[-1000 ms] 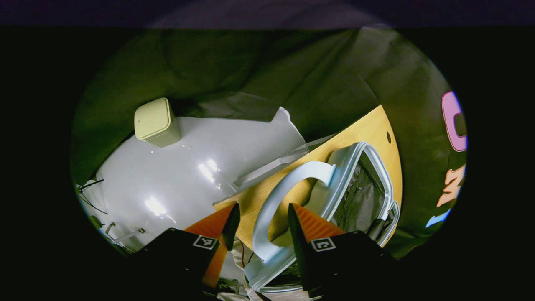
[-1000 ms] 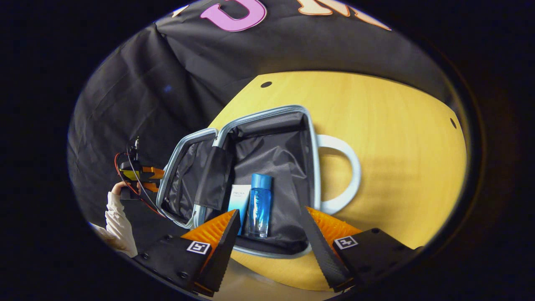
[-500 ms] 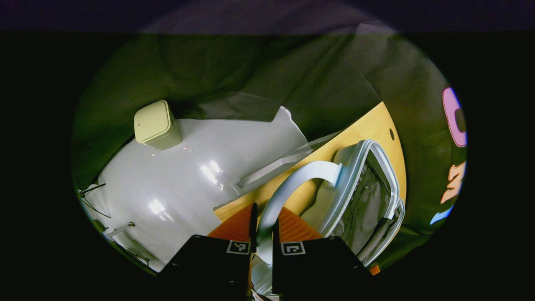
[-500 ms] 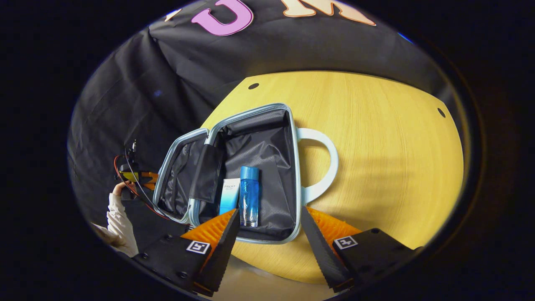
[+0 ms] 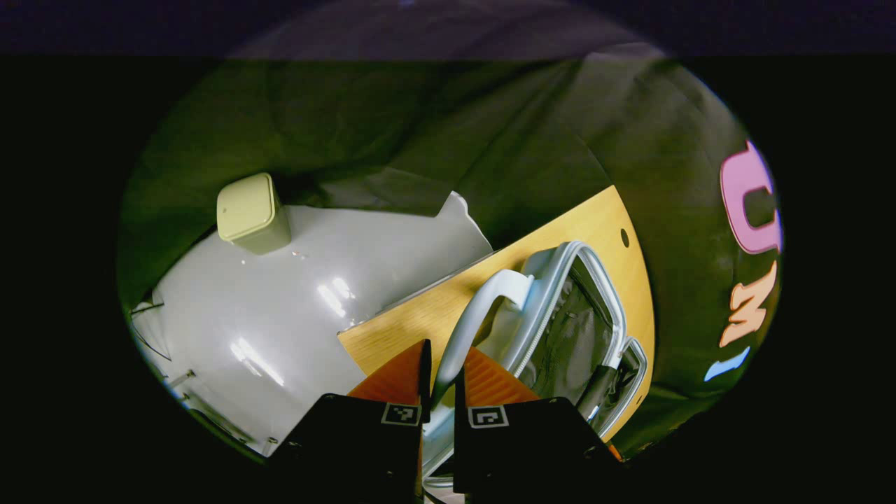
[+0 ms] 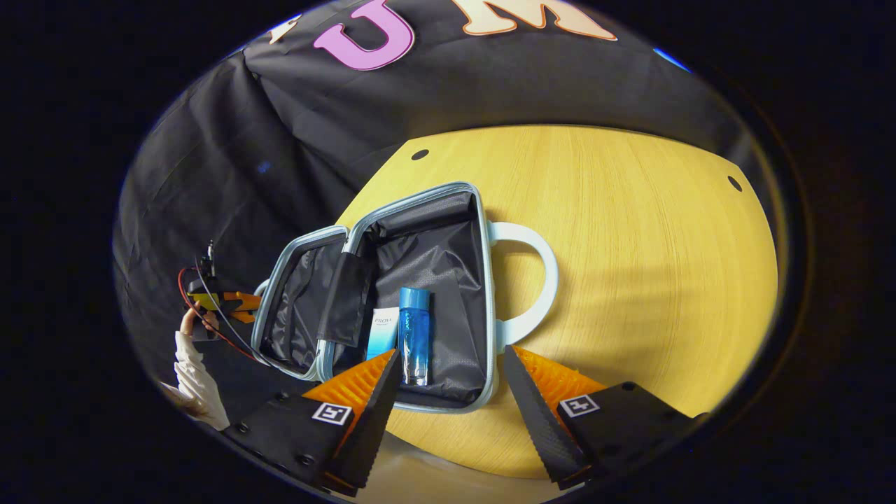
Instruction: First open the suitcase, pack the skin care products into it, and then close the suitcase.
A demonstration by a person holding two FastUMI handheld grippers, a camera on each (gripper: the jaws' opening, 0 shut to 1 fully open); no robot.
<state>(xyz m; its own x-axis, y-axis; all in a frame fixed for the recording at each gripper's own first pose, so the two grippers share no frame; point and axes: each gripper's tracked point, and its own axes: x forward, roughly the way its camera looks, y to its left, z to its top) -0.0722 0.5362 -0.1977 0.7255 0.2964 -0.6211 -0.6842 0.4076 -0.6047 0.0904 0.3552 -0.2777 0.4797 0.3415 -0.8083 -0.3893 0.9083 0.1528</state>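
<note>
Suitcase [image 6: 427, 294] lies open on the desk [image 6: 630, 231], lid half folded out toward the left. Two skin care products rest side by side in the main compartment: blue bottle [image 6: 414, 336] and, touching it, a pale blue tube [image 6: 382, 333]. Opening and packing look done; no other products on the desk. Closing is left.

Left gripper [image 5: 439, 381]: fingers clamped on the lid handle [image 5: 476, 318], which runs between them. Judged ready to swing the lid over.

Right gripper [image 6: 448, 381]: fingers spread, holding nothing, hovering over the near edge of the suitcase. The other handle [image 6: 539, 280] lies flat on the desk.
</note>
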